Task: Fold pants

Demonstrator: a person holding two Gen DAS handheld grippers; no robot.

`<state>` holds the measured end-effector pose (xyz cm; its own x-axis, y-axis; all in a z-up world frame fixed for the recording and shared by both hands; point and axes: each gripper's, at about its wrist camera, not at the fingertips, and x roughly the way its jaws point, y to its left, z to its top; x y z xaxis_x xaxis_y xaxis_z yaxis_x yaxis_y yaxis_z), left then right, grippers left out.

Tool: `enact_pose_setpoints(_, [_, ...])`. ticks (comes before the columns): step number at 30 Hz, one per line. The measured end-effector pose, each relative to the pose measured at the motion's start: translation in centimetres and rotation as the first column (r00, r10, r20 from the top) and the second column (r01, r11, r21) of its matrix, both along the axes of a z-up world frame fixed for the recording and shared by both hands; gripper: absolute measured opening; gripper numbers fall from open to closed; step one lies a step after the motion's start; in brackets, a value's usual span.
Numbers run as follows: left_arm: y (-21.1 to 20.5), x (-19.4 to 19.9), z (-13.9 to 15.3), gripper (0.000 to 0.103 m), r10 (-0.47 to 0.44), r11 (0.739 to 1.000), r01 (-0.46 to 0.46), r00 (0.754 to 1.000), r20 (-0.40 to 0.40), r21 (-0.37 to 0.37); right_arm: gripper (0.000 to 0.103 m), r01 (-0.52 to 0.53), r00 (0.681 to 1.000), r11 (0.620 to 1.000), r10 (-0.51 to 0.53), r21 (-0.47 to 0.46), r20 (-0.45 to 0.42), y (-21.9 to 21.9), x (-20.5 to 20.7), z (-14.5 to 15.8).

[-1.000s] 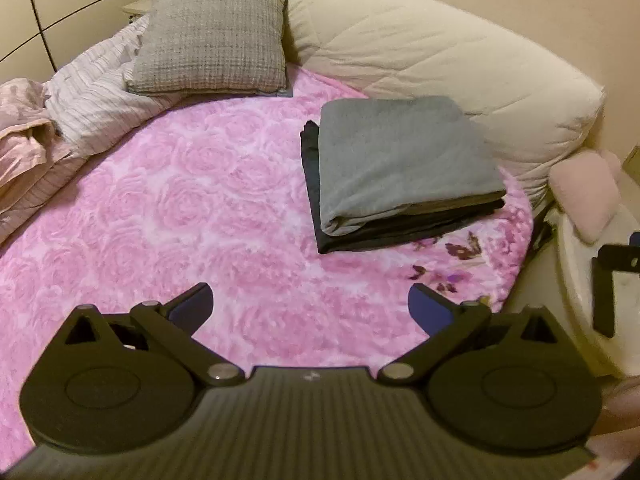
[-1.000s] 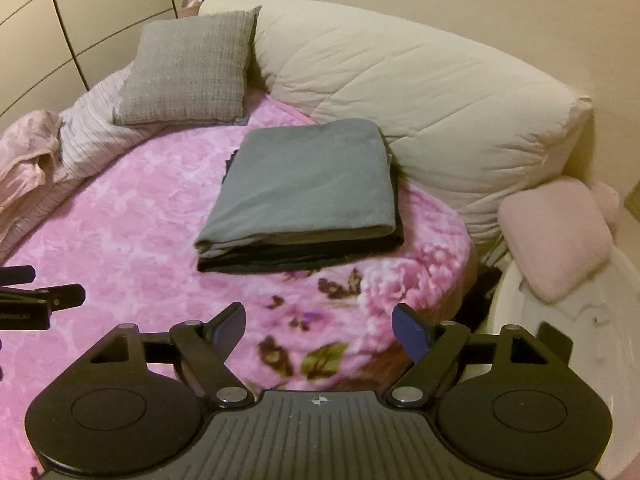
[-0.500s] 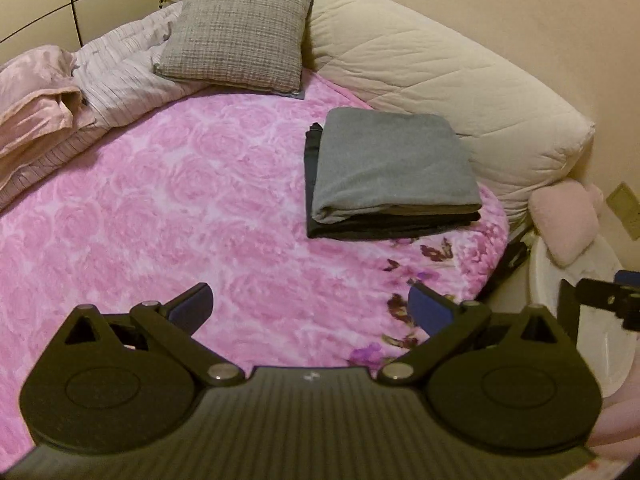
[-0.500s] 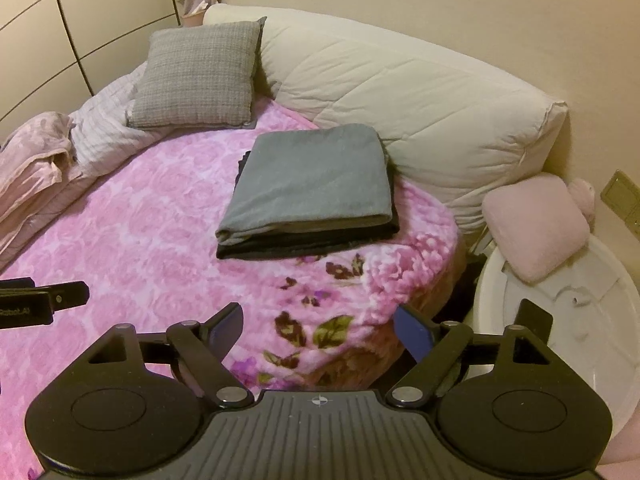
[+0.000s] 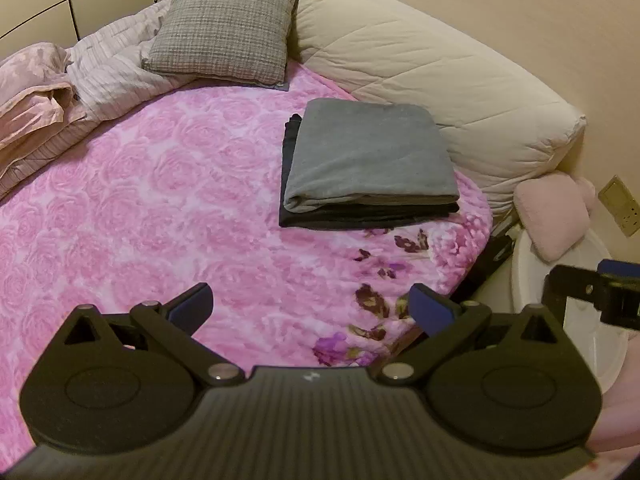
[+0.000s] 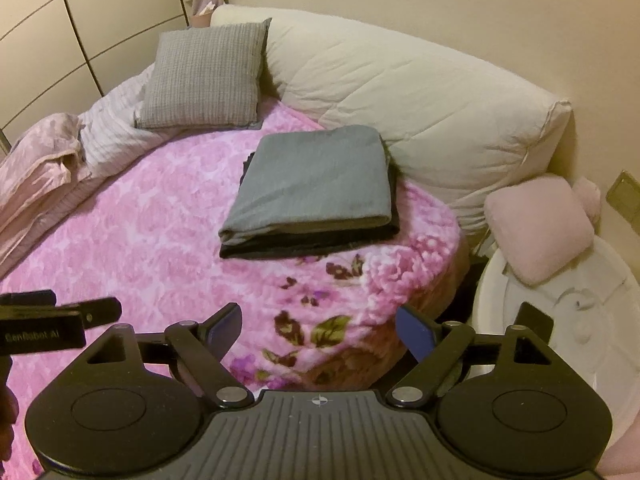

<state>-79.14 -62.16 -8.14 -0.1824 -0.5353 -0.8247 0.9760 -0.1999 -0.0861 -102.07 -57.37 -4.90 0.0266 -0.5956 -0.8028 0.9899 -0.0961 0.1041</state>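
Both grippers, left gripper (image 5: 310, 306) and right gripper (image 6: 320, 326), hang released and empty above the pink blanket (image 5: 152, 208); folded grey pants (image 5: 370, 156) top a dark, possibly folded garment (image 5: 360, 219) far right.

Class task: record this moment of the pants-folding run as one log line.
left tool: open, empty | right tool: open, empty | grey folded pants: stacked on dark folded garment | stack on pink blanket
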Motion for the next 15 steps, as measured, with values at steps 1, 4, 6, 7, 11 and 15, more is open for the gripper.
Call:
enact_pose_setpoints(1, [0.0,-0.1,0.1,0.102,-0.001,1.0,0.001,1.0,0.002,-0.003,0.081,0.0,1.0,1.0,0.0,-0.006,-0.002,0.0,-0.1,0.2])
enact_pose_setpoints(4, [-0.1,-0.7,0.4,0.102,-0.011,1.0,0.011,1.0,0.012,-0.014,0.081,0.003,1.0,1.0,-0.003,-0.021,-0.009,-0.1,-0.3,0.7])
enact_pose_setpoints(6, [-0.1,-1.0,0.8,0.102,-0.018,0.999,0.019,1.0,0.018,-0.026,0.081,0.006,1.0,1.0,-0.007,-0.025,-0.007,-0.2,-0.5,1.0])
enact_pose_setpoints(7, [-0.1,-1.2,0.9,0.102,-0.021,0.999,0.022,1.0,0.02,-0.031,0.081,0.012,1.0,1.0,-0.012,-0.028,-0.005,-0.2,-0.6,1.1])
enact_pose_setpoints(11, [-0.2,-1.9,1.5,0.102,-0.036,0.998,0.038,0.999,0.033,-0.051,0.081,0.021,1.0,0.999,-0.021,-0.029,-0.004,-0.3,-0.9,1.2])
enact_pose_setpoints(15, [-0.1,-2.2,1.5,0.102,-0.048,0.997,0.05,0.998,0.029,-0.054,0.081,0.026,1.0,0.999,-0.026,-0.027,-0.002,-0.3,-1.0,1.3])
